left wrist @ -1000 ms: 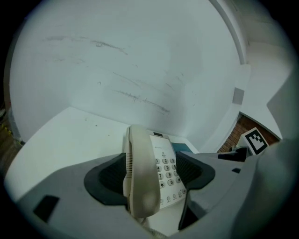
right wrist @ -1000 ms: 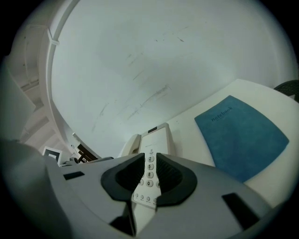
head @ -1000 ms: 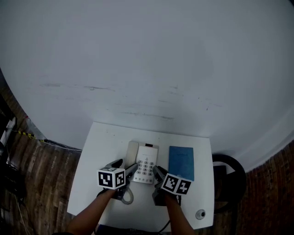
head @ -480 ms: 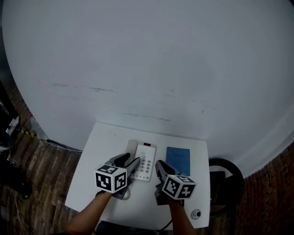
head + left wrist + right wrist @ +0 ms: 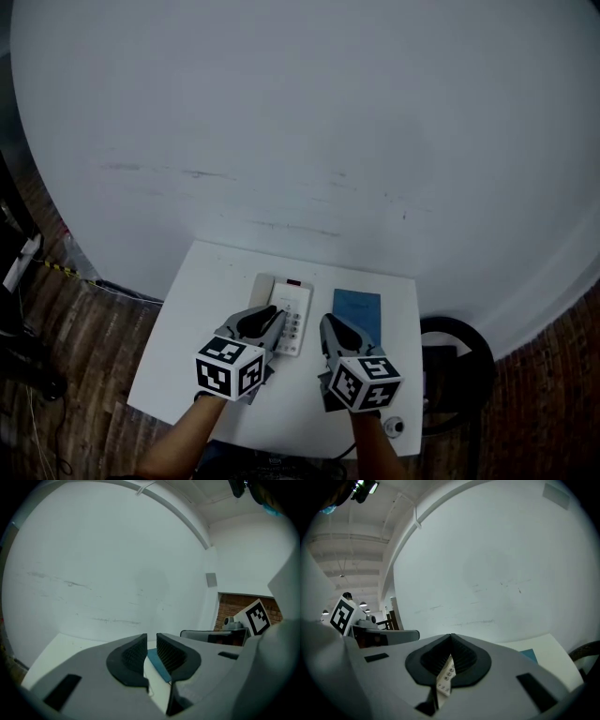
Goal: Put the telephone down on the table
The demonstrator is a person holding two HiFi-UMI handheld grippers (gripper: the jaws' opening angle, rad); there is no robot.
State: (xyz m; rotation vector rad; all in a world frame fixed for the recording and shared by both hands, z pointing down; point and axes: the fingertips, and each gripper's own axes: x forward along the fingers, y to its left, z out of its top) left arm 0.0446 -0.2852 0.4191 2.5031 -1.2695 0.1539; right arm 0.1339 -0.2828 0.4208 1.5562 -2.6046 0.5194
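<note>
The white telephone (image 5: 287,309) lies flat on the white table (image 5: 202,291), its handset along its left side and its keypad facing up. My left gripper (image 5: 269,323) hovers over the phone's near left corner. Its jaws are closing to a narrow gap, and nothing sits between the pads (image 5: 136,654). My right gripper (image 5: 330,330) is shut and empty, just right of the phone's near end. In the right gripper view the keypad (image 5: 446,677) shows below the closed gripper (image 5: 451,639). The left gripper (image 5: 151,641) points over the table toward the wall.
A blue notebook (image 5: 356,312) lies right of the telephone, and the left gripper view shows it too (image 5: 158,663). A small round object (image 5: 394,427) rests at the table's near right corner. A black round stand (image 5: 450,354) is on the wooden floor to the right. A white wall is behind.
Both pairs of jaws have closed in: the left from wide to a narrow gap, the right fully. Both grippers now sit further up over the phone's near end. The phone stays flat.
</note>
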